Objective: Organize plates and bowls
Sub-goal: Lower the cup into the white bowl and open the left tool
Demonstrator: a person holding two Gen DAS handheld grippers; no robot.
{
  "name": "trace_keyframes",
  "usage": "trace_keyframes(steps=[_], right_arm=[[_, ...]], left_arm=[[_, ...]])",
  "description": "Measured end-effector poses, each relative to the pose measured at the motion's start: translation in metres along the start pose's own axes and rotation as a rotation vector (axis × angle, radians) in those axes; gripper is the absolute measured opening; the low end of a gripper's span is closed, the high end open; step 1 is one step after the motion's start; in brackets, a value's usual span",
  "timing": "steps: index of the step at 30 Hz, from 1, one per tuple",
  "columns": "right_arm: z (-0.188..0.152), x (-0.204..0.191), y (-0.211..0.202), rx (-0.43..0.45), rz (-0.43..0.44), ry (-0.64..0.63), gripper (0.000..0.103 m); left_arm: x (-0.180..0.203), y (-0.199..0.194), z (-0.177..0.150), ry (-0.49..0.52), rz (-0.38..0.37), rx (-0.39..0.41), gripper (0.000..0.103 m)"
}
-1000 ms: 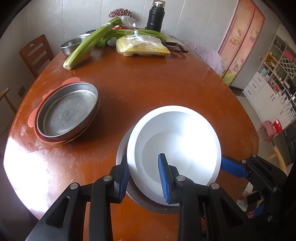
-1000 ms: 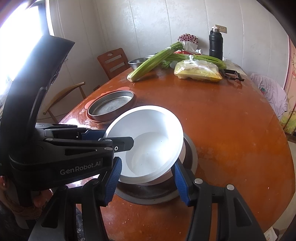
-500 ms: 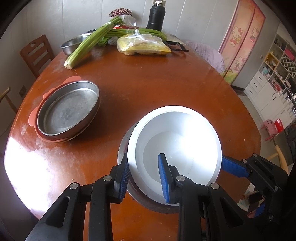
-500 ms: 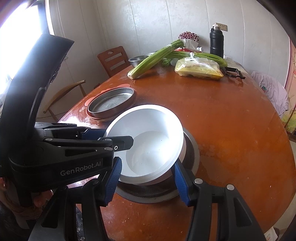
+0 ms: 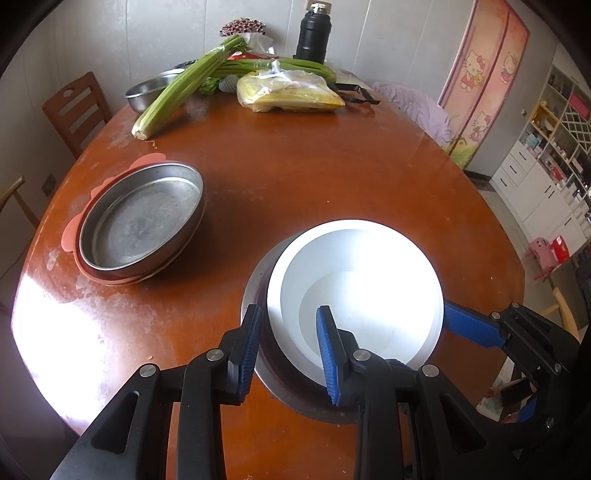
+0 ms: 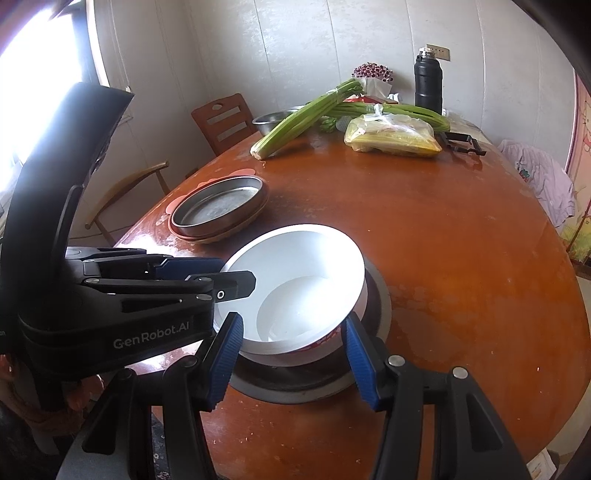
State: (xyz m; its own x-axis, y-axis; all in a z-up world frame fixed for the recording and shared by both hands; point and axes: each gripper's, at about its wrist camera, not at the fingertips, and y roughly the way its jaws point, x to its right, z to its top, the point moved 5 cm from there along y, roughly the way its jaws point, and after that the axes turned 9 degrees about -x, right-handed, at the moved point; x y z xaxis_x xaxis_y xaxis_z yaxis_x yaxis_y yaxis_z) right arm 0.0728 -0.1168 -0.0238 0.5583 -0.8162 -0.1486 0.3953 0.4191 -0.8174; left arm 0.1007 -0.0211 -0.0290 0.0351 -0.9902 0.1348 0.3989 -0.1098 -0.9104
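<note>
left gripper point(image 5: 288, 350): fingers straddle the white bowl point(image 5: 354, 291) rim, not clamped | right gripper point(image 6: 291, 362): fingers spread around bowl | bowl in metal plate point(image 6: 380, 306), near desk point(image 5: 295, 177) edge

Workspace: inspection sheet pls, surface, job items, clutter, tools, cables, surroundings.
Surface: round wooden table, worn and glossy.
Job's things: white bowl in a steel plate; steel pan on pink plates.
Clutter: celery, bagged food, flask, steel basin.
Tools: left tool straddling the bowl's rim, not closed; right tool open around the bowl.
Cables: nothing seen.
Surroundings: chair, shelves.
</note>
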Motion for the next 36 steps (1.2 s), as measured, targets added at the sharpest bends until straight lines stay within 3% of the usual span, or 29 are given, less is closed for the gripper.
trace_keyframes(steps=[36], right_arm=[[0.01,0.012,-0.028,0.075,-0.024,0.029,0.056]], left_arm=[[-0.011,-0.026,0.001,-0.029,-0.012,0.069,0.031]])
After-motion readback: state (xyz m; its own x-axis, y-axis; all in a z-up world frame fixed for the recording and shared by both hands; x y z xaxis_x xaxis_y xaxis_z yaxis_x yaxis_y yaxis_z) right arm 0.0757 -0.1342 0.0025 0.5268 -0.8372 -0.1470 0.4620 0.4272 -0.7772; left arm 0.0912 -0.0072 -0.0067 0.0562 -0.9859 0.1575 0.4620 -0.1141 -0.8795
